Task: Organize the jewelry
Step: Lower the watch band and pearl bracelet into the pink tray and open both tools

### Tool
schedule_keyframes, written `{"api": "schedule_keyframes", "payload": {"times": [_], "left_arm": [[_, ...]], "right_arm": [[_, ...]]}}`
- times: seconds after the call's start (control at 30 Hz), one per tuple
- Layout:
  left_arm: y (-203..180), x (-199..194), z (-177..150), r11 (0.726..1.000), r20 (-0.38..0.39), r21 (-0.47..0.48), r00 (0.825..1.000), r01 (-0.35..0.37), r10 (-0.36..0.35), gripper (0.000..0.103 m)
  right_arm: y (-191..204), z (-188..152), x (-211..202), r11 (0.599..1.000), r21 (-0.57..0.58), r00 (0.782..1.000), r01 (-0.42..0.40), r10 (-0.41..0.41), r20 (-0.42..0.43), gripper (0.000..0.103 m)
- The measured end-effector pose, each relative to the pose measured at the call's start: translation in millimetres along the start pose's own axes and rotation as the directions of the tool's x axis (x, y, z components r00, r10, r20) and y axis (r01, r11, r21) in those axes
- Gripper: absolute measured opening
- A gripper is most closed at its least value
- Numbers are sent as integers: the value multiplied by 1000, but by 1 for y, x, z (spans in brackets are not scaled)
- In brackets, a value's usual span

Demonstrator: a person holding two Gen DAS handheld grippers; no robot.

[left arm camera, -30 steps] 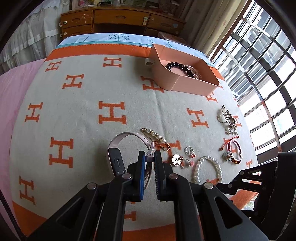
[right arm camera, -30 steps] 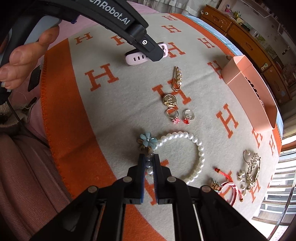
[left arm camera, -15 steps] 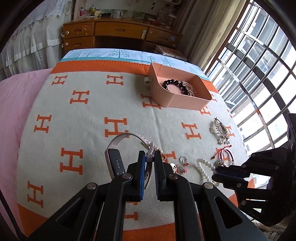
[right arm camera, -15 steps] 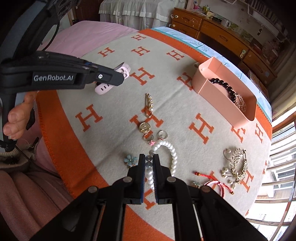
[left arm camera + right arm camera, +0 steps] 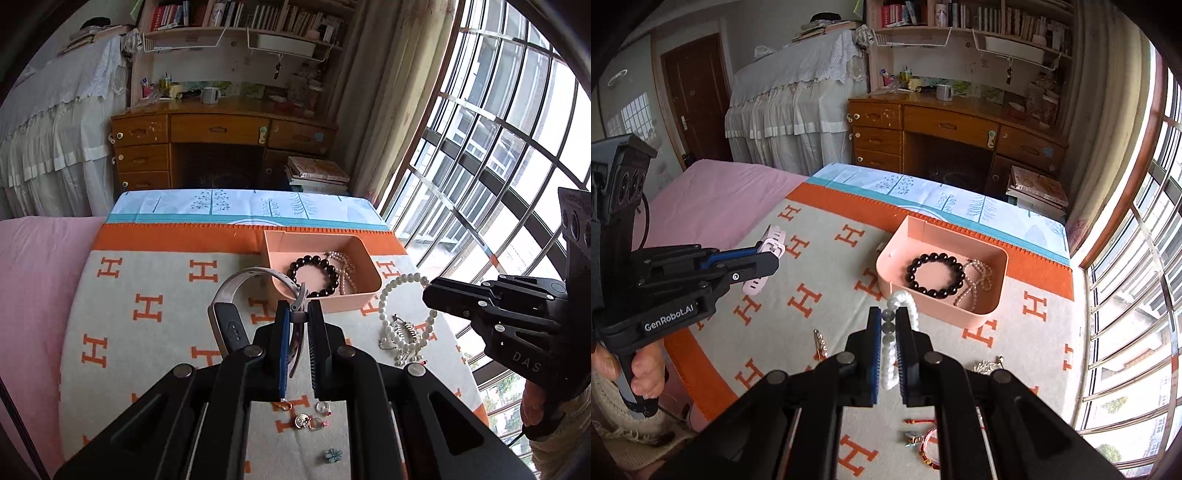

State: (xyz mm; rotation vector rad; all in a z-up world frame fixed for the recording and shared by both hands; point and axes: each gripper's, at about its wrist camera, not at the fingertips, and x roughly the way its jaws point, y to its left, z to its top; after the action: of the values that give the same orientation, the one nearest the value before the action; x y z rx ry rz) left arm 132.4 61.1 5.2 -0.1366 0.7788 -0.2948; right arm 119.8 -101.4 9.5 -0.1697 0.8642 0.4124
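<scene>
My left gripper point(image 5: 297, 315) is shut on the strap of a pink smart band point(image 5: 231, 295), held in the air above the blanket; the band also shows in the right wrist view point(image 5: 764, 258). My right gripper point(image 5: 889, 317) is shut on a white pearl bracelet point(image 5: 901, 302), which hangs from it in the left wrist view point(image 5: 400, 291). Both are raised near the pink box point(image 5: 993, 291), which holds a black bead bracelet point(image 5: 934, 275) and a pale bead strand point(image 5: 979, 278).
On the orange H-pattern blanket point(image 5: 147, 295) lie a silver brooch point(image 5: 404, 336), rings and a gold charm point(image 5: 310, 421), a blue flower piece point(image 5: 332, 454), a pearl pin point(image 5: 820, 343) and a red cord bracelet point(image 5: 923, 443). A wooden desk point(image 5: 953, 125) stands beyond; windows are on the right.
Both grippers have lifted off the blanket, carrying the band and the pearl bracelet up and toward the pink box. The blue flower piece stayed on the blanket.
</scene>
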Motion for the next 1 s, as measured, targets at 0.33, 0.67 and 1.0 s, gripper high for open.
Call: {"api": "schedule_keyframes", "payload": {"times": [0.33, 0.67, 1.0], "left_arm": [[-36, 47, 61, 997, 26, 58, 998, -55, 53, 7], [-47, 137, 70, 997, -82, 79, 996, -27, 33, 7], [-33, 194, 61, 999, -189, 36, 982, 33, -26, 7]], "right_arm": [[-45, 38, 17, 991, 132, 995, 21, -33, 91, 7], [-80, 46, 69, 976, 215, 998, 45, -55, 42, 8], [-107, 38, 108, 959, 270, 996, 85, -82, -24, 8]]}}
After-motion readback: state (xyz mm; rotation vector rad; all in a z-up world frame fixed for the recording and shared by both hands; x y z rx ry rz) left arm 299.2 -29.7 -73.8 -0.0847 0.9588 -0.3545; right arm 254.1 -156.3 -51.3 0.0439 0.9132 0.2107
